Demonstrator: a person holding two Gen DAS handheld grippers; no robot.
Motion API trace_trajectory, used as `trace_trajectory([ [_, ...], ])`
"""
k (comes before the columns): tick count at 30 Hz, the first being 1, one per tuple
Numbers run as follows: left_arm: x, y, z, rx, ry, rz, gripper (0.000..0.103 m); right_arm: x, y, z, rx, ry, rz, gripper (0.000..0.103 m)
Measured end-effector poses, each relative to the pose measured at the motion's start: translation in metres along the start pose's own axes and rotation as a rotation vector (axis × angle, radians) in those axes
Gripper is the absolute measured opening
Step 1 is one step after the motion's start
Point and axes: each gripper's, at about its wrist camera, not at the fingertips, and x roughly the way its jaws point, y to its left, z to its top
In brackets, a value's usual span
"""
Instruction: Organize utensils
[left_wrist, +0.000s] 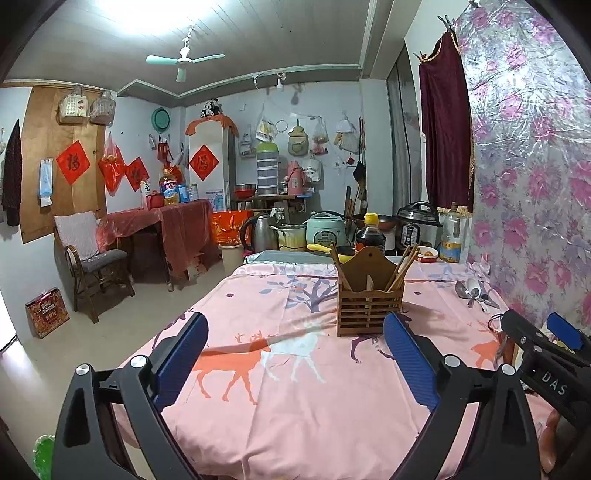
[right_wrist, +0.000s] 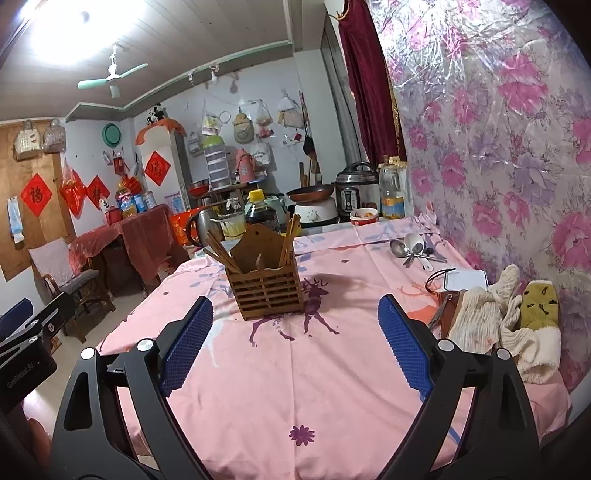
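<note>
Left wrist view shows the left tool (left_wrist: 295, 332) spread wide with nothing between its blue pads, hovering over a worktop (left_wrist: 295, 406) covered in a pink cloth printed with deer. Ahead of it and slightly right stands a wooden slatted utensil holder (left_wrist: 369, 306), upright, with chopsticks (left_wrist: 400, 267) leaning out of its right compartment and more at its left side. A cluster of spoons (left_wrist: 474, 291) lies on the cloth to the right of the holder, near the floral wall covering. The right tool (left_wrist: 546, 332) appears at the right edge of this view.

Right wrist view shows the right tool (right_wrist: 295, 317) also wide open and empty, with the holder just beyond its left finger. Knitted gloves (right_wrist: 498, 317) lie at the right, beside the wall.
</note>
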Motion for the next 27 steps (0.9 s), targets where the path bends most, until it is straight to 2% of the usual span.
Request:
trace_trajectory([
  [13,0.013,0.003,-0.010,-0.022,0.050,-0.029,0.094,-0.002,0.009,-0.003,-0.048,-0.019,-0.018,0.089],
  [17,0.012,0.003,-0.010,-0.023,0.044,-0.020,0.097,-0.004,0.012,-0.004,-0.060,-0.029,-0.023,0.089],
  [27,0.011,0.003,-0.010,-0.023,0.039,-0.017,0.097,-0.006,0.012,-0.003,-0.059,-0.028,-0.022,0.089],
])
